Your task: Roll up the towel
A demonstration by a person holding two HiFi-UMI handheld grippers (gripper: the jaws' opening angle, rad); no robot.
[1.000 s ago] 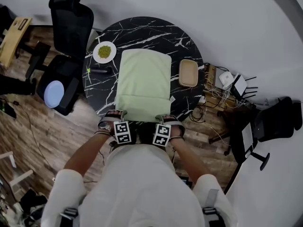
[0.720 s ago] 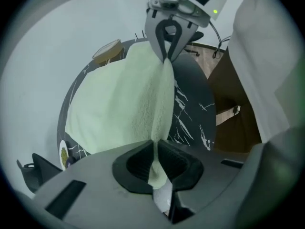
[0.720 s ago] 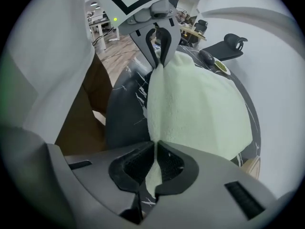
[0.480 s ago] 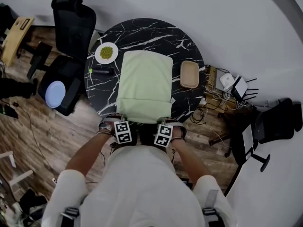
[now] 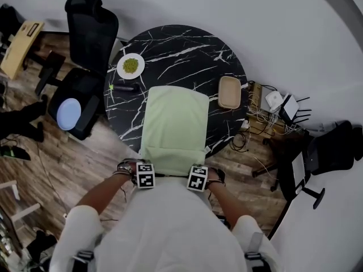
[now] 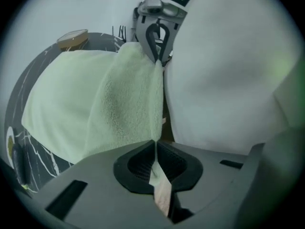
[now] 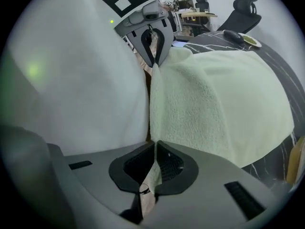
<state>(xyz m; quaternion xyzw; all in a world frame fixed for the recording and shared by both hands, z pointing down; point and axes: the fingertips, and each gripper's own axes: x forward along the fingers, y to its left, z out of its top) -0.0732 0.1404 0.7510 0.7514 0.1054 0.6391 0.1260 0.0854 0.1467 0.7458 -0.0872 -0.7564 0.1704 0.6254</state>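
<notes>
At your far left a black office chair (image 5: pixel 89 24) stands beside the round black marble table (image 5: pixel 187 41). On the table's left part sits a white plate (image 5: pixel 130 66) of something green, with a dark pen-like object (image 5: pixel 126 87) just in front of it. Your left gripper (image 6: pixel 155 162) has its jaws pressed together on the near left corner of the pale green towel (image 5: pixel 173 120), with a strip of cloth pinched between the pads. The towel lies flat down the middle of the table. Its near edge is held up past the rim, close to your body, stretched between both grippers. Your right gripper (image 7: pixel 155 163) is likewise clamped tight on the near right corner. Right of the towel a tan tray (image 5: pixel 229 92) rests apart from it, and cables (image 5: pixel 266 115) tangle on the floor beyond the table
</notes>
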